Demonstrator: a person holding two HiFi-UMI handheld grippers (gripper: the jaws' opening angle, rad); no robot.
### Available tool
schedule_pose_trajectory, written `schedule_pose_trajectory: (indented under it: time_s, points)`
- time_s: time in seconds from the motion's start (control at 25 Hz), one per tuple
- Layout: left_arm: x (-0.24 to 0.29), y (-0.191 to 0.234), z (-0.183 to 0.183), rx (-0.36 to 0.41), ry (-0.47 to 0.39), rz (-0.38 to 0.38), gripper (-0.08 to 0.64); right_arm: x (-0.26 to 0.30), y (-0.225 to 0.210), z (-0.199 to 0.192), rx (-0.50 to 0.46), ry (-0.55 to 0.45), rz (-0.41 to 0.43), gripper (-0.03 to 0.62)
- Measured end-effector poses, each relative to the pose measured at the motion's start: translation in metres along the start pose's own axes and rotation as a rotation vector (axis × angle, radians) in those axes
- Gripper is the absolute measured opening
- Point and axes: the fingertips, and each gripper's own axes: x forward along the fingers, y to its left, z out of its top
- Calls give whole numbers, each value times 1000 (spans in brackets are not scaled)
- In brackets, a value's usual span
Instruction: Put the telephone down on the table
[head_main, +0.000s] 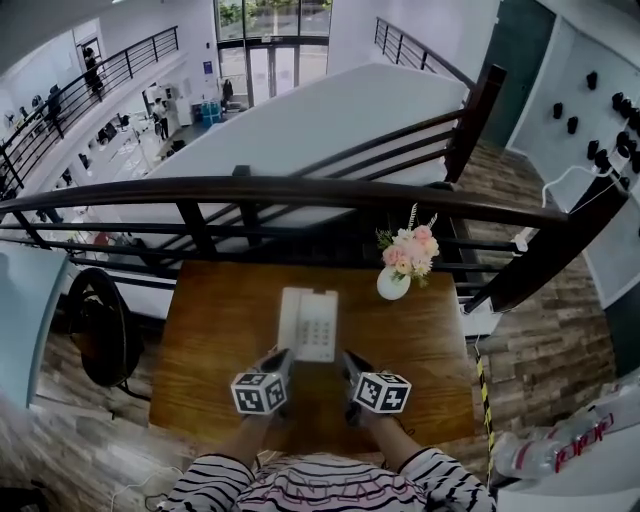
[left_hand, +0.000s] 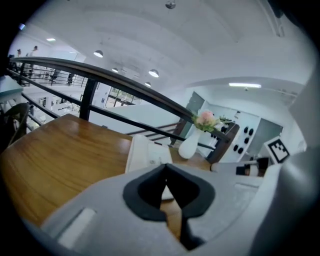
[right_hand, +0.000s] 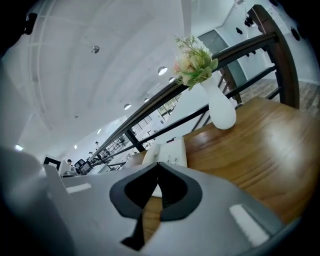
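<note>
Bright, even daylight; fisheye-warped edges

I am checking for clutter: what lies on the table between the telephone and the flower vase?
Nothing; only bare wood of the table separates the telephone from the flower vase, clearest in the head view.

R gripper (right_hand: 159, 166) jaws together, telephone (right_hand: 167, 151) lying ahead.

From above, the telephone (head_main: 309, 322) has key markings too small to read. In the gripper views its near end is hidden behind the left gripper (left_hand: 165, 169) and the right gripper (right_hand: 158, 166). The striped sleeves (head_main: 215, 480) are cut off at the bottom edge. At the lower right, a blurred pale object with red print (head_main: 560, 448) runs out of view; I cannot tell what it is.
</note>
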Motion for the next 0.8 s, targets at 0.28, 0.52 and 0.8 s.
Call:
schedule_pose_trajectory:
  time_s: [0.28,0.52,0.8]
  points:
    - [-38,-41,-21,11,-37,30,2,-56,7,-18,-56,13,20,0]
    - [-63,-81,-44,23,-62,31,2,-102,3,-37,-81,45,40,0]
    - [-99,-119,-72,5,-78,16,2,-146,12,-55,-114,57,65,0]
